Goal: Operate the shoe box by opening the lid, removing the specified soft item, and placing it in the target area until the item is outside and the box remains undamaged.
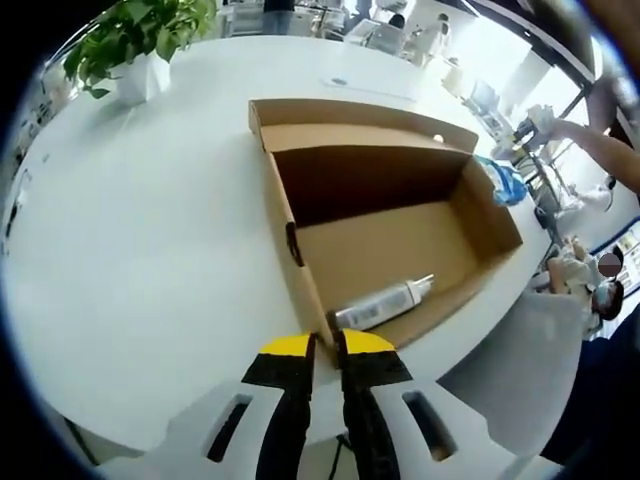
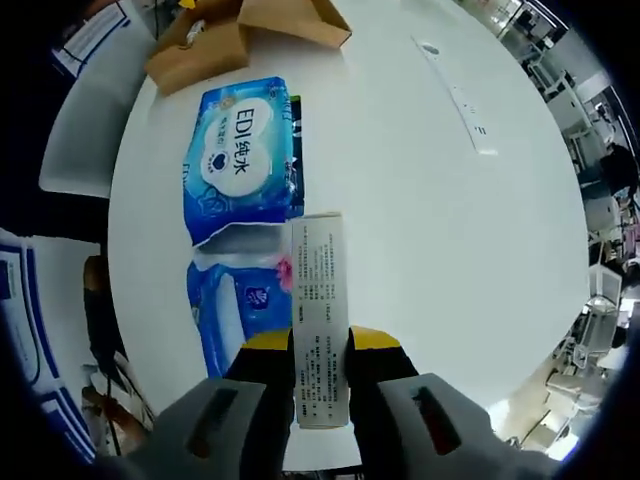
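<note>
On the white table (image 2: 420, 200), our right gripper (image 2: 320, 350) clamps a slim carton (image 2: 320, 320) above two wipe packs (image 2: 240, 150). Our left gripper (image 1: 328, 348), jaws together and empty, nears the open shoe box (image 1: 400, 240); pushing could crease its wall.

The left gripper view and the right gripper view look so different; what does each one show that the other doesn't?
The left gripper view has the open shoe box with a white tube lying inside, and a potted plant at the table's far edge. Its hand-held gripper is shut on the box's near wall.

The right gripper view has two blue wipe packs lying on the table, and a hand-held gripper shut on a printed white carton.

Both show the white table and brown cardboard.
</note>
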Demonstrator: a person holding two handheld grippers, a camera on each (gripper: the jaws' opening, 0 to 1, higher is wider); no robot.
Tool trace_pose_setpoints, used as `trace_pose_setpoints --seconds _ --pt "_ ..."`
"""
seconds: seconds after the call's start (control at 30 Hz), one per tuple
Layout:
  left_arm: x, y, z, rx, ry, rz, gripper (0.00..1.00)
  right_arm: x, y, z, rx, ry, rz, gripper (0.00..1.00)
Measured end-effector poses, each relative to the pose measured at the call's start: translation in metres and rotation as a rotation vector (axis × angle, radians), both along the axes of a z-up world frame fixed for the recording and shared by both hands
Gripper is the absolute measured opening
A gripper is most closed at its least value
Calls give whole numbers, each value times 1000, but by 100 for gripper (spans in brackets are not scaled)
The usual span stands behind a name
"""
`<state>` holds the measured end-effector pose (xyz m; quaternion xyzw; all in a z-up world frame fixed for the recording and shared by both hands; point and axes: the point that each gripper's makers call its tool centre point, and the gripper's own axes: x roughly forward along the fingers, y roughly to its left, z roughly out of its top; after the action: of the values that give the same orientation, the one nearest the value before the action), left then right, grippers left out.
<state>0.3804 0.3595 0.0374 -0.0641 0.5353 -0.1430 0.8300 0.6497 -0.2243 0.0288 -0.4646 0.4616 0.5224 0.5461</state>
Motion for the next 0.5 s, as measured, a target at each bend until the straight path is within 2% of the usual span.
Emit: trace_pose_setpoints --seconds 0.1,0.33,0.37,0.5 --pt "1 1 -1 0 5 -5 7 3 -7 -15 -8 13 18 17" --pt "1 2 -2 12 17 -11 7 2 -7 -24 16 40 7 17" --pt "2 2 -2 15 16 -15 7 -2 -8 -25 24 62 -5 17" --pt "2 2 -3 17 19 -16 7 -1 -15 -32 30 73 -13 17"
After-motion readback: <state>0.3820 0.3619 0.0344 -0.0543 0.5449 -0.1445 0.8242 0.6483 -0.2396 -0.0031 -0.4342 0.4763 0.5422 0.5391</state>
